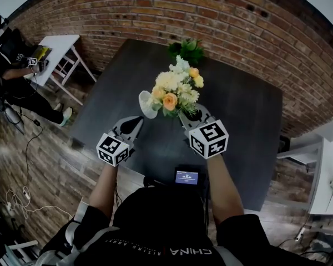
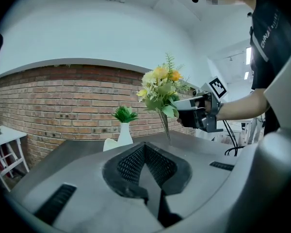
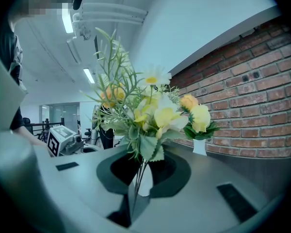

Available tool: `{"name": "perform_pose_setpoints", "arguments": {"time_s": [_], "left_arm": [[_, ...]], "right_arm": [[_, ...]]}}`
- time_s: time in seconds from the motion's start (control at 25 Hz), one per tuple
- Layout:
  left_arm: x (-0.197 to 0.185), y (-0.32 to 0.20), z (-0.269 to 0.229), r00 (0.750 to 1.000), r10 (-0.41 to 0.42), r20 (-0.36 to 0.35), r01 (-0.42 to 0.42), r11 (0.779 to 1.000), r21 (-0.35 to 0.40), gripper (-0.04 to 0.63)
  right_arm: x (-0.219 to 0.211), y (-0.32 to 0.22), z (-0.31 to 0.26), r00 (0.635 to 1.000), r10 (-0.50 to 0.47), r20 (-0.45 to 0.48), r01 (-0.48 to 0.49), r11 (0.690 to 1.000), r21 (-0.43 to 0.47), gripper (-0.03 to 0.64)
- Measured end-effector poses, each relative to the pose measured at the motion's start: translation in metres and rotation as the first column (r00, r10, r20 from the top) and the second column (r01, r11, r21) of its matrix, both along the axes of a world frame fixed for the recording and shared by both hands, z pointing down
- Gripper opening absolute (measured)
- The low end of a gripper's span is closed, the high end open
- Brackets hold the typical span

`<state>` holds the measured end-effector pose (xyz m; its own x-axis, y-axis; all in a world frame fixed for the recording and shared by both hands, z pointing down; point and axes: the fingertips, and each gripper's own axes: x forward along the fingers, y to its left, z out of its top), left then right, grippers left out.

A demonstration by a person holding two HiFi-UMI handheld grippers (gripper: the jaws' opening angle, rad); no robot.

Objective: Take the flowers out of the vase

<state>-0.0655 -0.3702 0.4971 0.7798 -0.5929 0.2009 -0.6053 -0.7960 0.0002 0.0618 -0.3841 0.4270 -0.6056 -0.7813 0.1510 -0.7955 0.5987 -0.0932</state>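
A bouquet of yellow, orange and white flowers [image 1: 176, 90] hangs clear of the empty white vase [image 1: 146, 105], which sits on the dark table [image 1: 238, 126] just left of it. My right gripper [image 1: 187, 115] is shut on the bunch of thin stems [image 3: 138, 176], and the blooms [image 3: 155, 113] rise above its jaws. In the left gripper view the bouquet [image 2: 160, 89] is in the air with its stem ends bare. My left gripper [image 1: 136, 122] is shut and holds nothing, near the vase [image 2: 110, 143], whose lower part its body hides.
A small white vase with a green plant [image 1: 187, 50] stands at the table's far edge by the brick wall [image 1: 155, 10]. A person sits at a white desk [image 1: 58, 46] at the far left. Cables lie on the wooden floor [image 1: 22, 198].
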Motion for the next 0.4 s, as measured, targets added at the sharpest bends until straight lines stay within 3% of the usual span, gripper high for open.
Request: {"name": "perform_pose_setpoints", "arguments": {"time_s": [0.4], "left_arm": [[0.0004,-0.0039,-0.0001,1.000,0.000,0.006,0.000,1.000,0.003,0.003]], "right_arm": [[0.0007,-0.0050,-0.0010,1.000,-0.004,-0.005,0.004,1.000,0.003,0.043]]}}
